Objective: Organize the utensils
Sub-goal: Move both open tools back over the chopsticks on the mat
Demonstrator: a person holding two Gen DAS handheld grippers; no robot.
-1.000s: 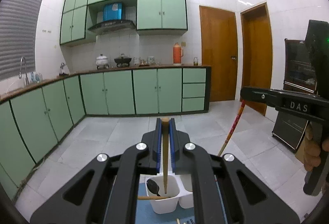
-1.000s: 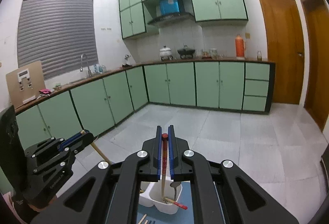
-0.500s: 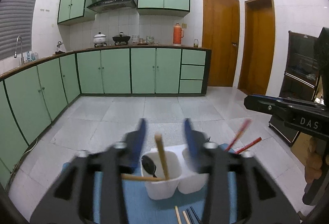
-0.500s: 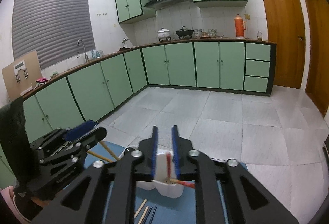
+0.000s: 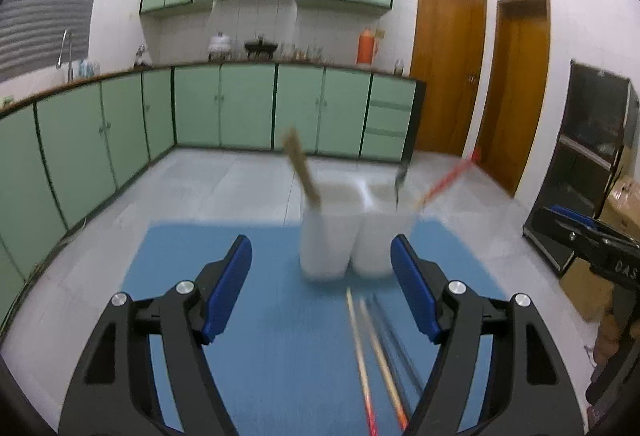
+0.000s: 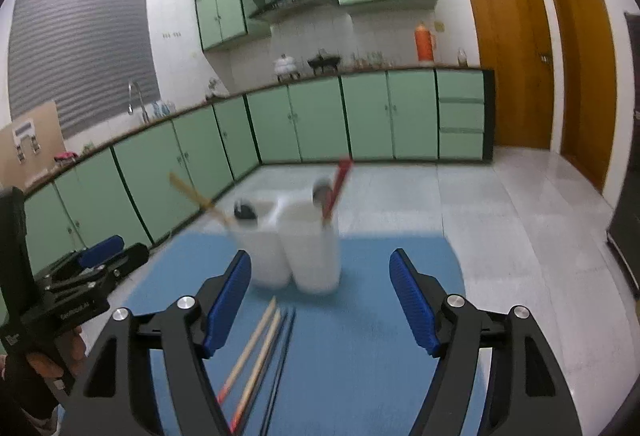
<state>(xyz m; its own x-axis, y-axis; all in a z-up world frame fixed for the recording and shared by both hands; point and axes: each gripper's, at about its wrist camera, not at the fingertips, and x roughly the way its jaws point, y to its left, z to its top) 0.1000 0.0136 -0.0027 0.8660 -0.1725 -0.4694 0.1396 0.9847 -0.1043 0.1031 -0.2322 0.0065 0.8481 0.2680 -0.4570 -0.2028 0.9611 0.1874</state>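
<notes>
Left tongs (image 5: pixel 321 290) at the bottom of the left wrist view, blue pads (image 5: pixel 228 288) spread wide apart, gripping nothing. Right tongs (image 6: pixel 320 294) low in the right wrist view, equally agape and empty. Between the left pads, on the blue mat (image 5: pixel 208 248), loose chopsticks (image 5: pixel 370 348): two pale ones with reddish tips beside a dark pair, lying lengthwise toward the lower edge, all blurred. Just beyond them, mid-frame, a white two-compartment holder (image 5: pixel 352 236) standing on the mat. In its left compartment a wooden handle (image 5: pixel 302 172) leaning up and left; in the right one a metal spoon (image 5: pixel 400 176) and a red chopstick (image 5: pixel 452 176) tilting right. Same holder (image 6: pixel 296 244) centred in the right wrist view, with a black spoon (image 6: pixel 244 212) in the left compartment. Farther back, tiled floor (image 5: pixel 224 176), then green cabinets (image 5: pixel 248 108) and wooden doors (image 5: pixel 448 68) at upper right.
</notes>
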